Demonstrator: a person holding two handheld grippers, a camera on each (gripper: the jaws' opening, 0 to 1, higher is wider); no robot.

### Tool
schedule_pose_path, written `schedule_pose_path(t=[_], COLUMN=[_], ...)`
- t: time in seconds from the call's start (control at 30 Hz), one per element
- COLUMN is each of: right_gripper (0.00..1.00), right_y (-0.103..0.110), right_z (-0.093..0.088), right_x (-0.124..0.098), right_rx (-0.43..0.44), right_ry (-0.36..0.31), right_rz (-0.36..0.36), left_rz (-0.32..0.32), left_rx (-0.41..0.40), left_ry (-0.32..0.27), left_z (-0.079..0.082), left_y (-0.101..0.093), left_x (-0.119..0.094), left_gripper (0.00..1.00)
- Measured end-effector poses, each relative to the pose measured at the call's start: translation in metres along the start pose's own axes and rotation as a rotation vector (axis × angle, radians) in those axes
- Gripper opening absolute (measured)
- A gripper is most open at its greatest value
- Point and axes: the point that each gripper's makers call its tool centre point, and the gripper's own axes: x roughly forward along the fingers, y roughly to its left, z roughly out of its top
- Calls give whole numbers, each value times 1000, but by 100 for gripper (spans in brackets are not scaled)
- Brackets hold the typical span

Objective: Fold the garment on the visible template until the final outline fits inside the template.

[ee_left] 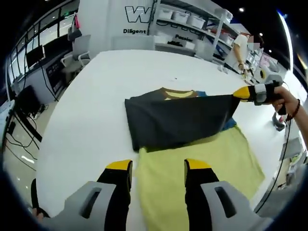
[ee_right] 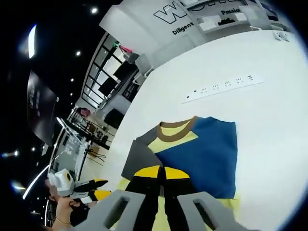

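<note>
Folding is partway: right gripper (ee_left: 245, 93) fingers pinch the dark flap of the garment (ee_left: 192, 120), mid-frame. Left gripper (ee_left: 158, 166) fingers gape empty over the yellow hem; more folds remain.

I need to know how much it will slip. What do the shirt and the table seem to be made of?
The shirt looks like soft matte knit, likely cotton: it hangs limp from the right tool and creases. The table looks like hard smooth white laminate, evenly bright with no grain; I cannot tell its core.
</note>
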Motion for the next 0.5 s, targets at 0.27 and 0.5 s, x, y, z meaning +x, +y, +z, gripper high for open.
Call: schedule_pose_path(t=[0.27,0.5], right_gripper=[0,0], right_y=[-27,-42], right_z=[1,2], right_x=[3,11], right_rx=[24,17], right_ry=[28,40], right_rz=[-72,-102], left_rz=[101,86], left_rx=[66,138], left_ry=[-16,-11], left_z=[8,8], left_y=[36,41], left_x=[16,30], left_gripper=[32,31])
